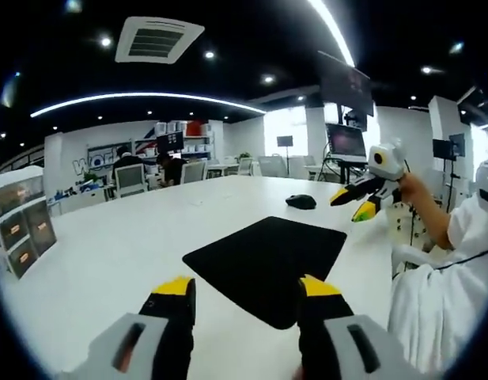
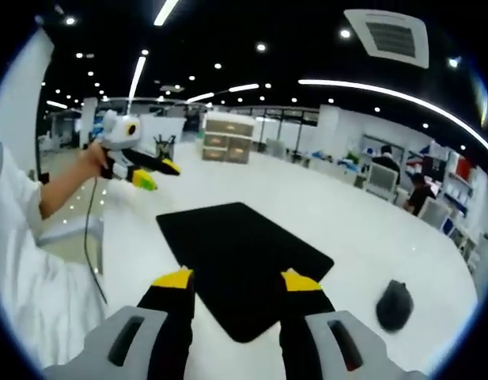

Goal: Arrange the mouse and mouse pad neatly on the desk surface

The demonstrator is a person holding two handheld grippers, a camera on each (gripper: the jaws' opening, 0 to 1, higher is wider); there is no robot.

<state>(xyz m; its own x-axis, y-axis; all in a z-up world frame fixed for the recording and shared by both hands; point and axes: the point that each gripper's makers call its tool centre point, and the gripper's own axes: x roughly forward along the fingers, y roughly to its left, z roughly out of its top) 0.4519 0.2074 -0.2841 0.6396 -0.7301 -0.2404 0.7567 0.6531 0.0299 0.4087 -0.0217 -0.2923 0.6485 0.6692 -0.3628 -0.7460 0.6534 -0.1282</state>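
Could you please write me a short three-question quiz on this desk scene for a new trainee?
1. True or false: the mouse is sitting on the mouse pad.
2. Multiple choice: the left gripper has its jaws A) shut on the pad, B) open, held above the near part of the pad, C) shut on the mouse.
3. Fill in the missing word: the desk surface is ____ in colour.

Key
1. False: the mouse lies on the bare desk, apart from the pad.
2. B.
3. White.

The right gripper is likewise open and empty, which is worth pointing out to the trainee.
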